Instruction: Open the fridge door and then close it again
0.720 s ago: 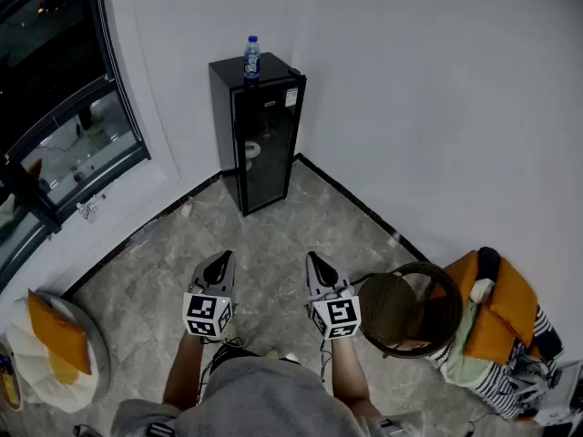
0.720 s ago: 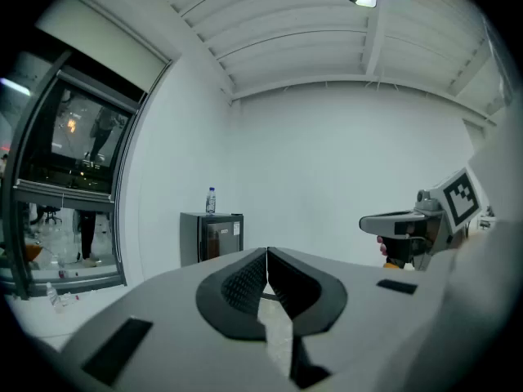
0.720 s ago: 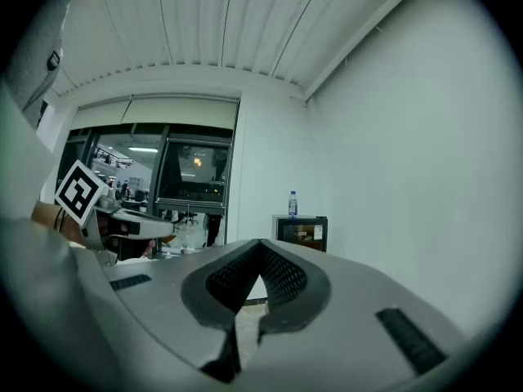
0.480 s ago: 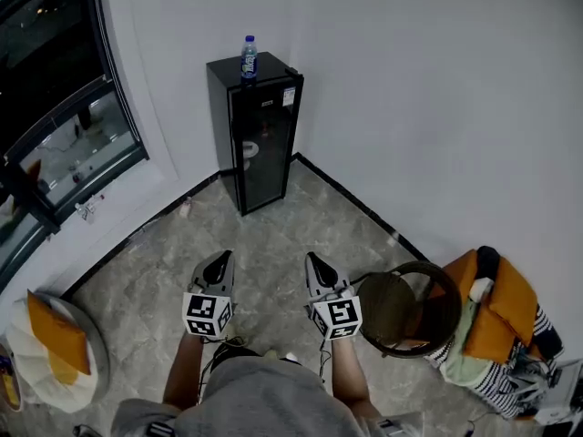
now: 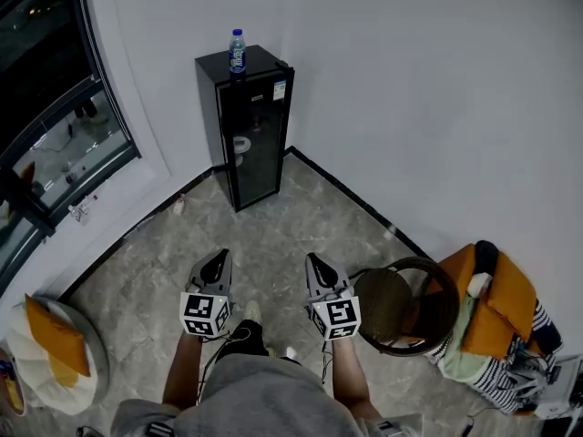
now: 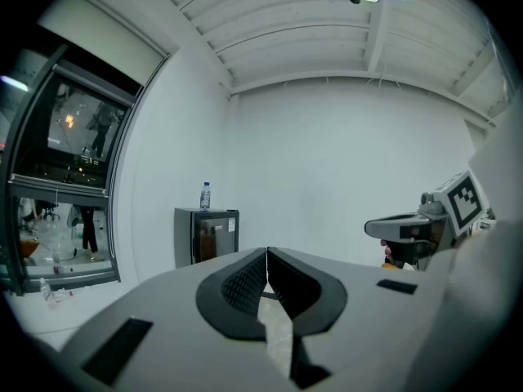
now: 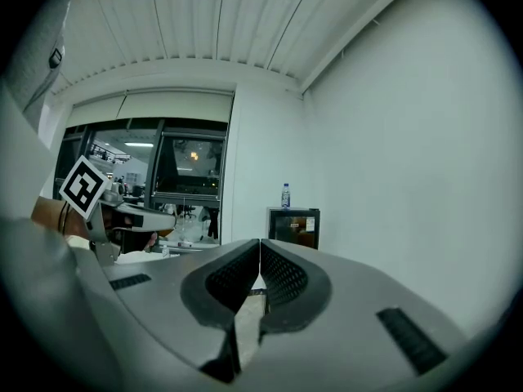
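Upper middle of the head view, tucked into the corner of the room: the fridge, door shut, with a bottle upright on top. Lower middle of the same frame, well apart from it: the left gripper and the right gripper, side by side, both clenched on nothing, jaws pressed together in each gripper view.

By the look of it, approach only, with the door not yet touched.
- Walk in across the stone floor, keeping clear of the round chair at lower right.
- Spread one pair of jaws before arriving, since nothing can be gripped while clenched.
- Check up close which edge swings; impossible to tell hinge or handle from here.
- Take the free edge and pull along an arc rather than straight back, gently, so as not to rock the bottle.
- Push back until flush.

Writing:
- A pale sticker at the door's upper right corner, too small to read.
- A blue band on the bottle, no legible brand.
- Black-and-white squares on the marker cubes, patterns rather than letters.
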The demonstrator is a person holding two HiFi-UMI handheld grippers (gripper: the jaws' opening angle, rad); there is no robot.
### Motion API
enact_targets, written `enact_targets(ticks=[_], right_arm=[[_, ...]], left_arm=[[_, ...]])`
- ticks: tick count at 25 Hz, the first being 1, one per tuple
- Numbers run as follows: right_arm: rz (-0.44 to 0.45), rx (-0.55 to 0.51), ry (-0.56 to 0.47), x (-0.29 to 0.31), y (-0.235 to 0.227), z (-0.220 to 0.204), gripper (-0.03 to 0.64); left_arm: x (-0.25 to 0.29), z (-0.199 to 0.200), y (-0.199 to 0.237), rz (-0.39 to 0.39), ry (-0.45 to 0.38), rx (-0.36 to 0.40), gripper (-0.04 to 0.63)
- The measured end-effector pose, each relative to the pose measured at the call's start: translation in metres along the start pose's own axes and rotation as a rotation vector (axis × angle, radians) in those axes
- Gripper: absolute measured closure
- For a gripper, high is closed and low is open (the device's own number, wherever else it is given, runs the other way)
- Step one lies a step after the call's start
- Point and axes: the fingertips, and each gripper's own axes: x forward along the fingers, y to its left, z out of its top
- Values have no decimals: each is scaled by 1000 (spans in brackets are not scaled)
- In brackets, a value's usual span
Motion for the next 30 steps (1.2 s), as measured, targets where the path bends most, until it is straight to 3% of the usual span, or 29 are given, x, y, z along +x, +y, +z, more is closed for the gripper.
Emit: enact_targets(ticks=[15, 30], right_arm=[[-55, 11, 18, 107, -94, -3, 592], [-12, 5, 41, 278, -155, 17, 592]], left_arm=[[154, 18, 27, -61, 18, -6, 588], [292, 40, 122, -8, 19, -55, 589]])
